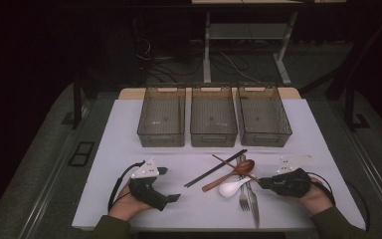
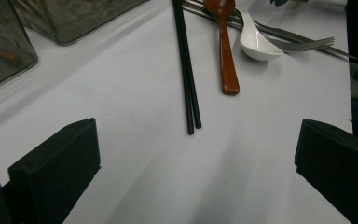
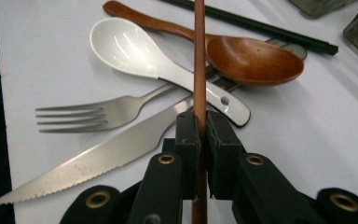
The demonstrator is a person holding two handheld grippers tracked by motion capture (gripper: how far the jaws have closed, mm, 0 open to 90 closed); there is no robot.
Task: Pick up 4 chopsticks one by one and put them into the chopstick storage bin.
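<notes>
white table [image 1: 129, 149] lies open around left gripper [image 2: 196, 154]; right gripper [image 3: 199, 135] jaws clamp brown chopstick [image 3: 199, 56].

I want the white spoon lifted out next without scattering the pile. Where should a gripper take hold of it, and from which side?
Probably by the bowl end of the white spoon, coming from above on the person's side. The bowl lies clear on the table, while its handle is crossed by the brown chopstick that the right gripper holds, over the fork and knife.
</notes>
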